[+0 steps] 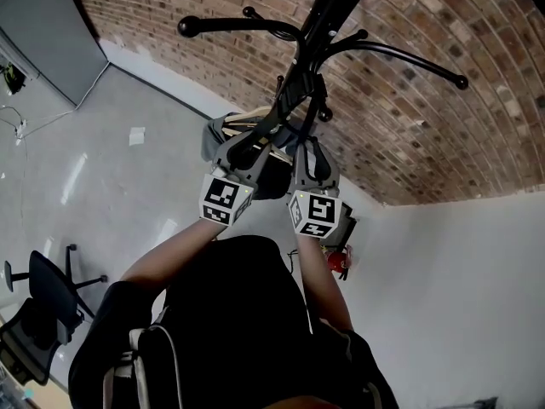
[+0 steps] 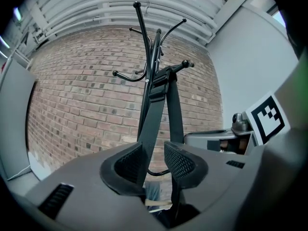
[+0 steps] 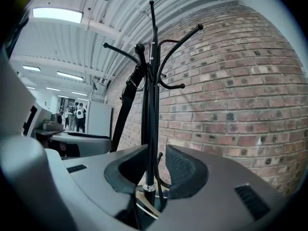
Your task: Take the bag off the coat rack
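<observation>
A black coat rack (image 1: 332, 15) stands against a brick wall. A grey and black bag (image 1: 217, 135) hangs from it by black straps (image 2: 156, 105) looped over a hook. My left gripper (image 1: 247, 147) is at the straps: in the left gripper view (image 2: 155, 155) one strap runs between the jaws, close along the left pad, with a gap to the right pad. My right gripper (image 1: 311, 156) is beside it, open; in the right gripper view (image 3: 156, 160) the rack's pole (image 3: 151, 81) shows through the gap between its jaws. The bag's body is mostly hidden behind both grippers.
The brick wall (image 1: 409, 100) is right behind the rack, and a white wall meets it on the right. A black office chair (image 1: 43, 296) stands at the lower left, a grey cabinet (image 1: 43, 32) at the upper left. A red object (image 1: 338, 261) sits by the wall's foot. People (image 3: 77, 114) stand far off.
</observation>
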Motion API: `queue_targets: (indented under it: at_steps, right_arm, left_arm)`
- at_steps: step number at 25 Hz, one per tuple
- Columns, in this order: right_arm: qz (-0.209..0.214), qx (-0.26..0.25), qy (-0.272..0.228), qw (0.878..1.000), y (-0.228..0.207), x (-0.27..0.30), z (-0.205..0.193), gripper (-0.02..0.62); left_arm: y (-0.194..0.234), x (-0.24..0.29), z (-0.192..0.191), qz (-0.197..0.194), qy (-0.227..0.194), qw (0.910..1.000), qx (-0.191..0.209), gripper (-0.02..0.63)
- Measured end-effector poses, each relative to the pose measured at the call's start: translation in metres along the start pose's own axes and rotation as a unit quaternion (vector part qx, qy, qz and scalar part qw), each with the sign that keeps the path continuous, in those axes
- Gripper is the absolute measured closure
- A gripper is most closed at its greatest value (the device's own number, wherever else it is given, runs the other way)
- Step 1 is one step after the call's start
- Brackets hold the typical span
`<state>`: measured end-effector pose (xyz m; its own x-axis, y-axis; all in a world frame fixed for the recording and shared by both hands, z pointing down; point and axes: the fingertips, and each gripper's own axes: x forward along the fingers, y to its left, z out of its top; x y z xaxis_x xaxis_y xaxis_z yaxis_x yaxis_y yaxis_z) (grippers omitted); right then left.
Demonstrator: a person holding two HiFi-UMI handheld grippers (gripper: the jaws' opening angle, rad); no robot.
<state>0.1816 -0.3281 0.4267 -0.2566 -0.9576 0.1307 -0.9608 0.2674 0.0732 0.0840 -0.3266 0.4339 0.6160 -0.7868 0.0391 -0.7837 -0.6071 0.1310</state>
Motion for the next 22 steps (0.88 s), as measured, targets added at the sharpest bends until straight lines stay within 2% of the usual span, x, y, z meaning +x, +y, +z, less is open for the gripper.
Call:
queue_targets:
  at_steps: [6, 13, 15, 17, 22]
  right_arm:
    - [-0.015, -0.020, -0.005, 1.000, -0.005, 0.022, -0.006, 0.500]
    - [-0.028, -0.022, 0.015, 0.999, -0.010, 0.044, -0.022, 0.500]
    - [-0.031, -0.016, 0.013, 0.999, -0.014, 0.045, -0.024, 0.555]
    - [-0.021, -0.009, 0.011, 1.000, -0.013, 0.047, -0.024, 0.565]
    - [0.003, 0.002, 0.010, 1.000, -0.006, 0.047, -0.025, 0.575]
  left_arm:
    - [0.014, 0.012, -0.019, 0.028, 0.021, 0.9988, -0.033, 0.471]
    - [0.016, 0.027, -0.023, 0.036, 0.026, 0.9989, -0.011, 0.471]
    - [0.015, 0.030, -0.023, 0.037, 0.025, 0.9990, -0.011, 0.472]
    - [0.018, 0.033, -0.022, 0.044, 0.021, 0.9987, -0.015, 0.474]
    - [0.025, 0.034, -0.015, 0.051, 0.012, 0.9985, -0.016, 0.578]
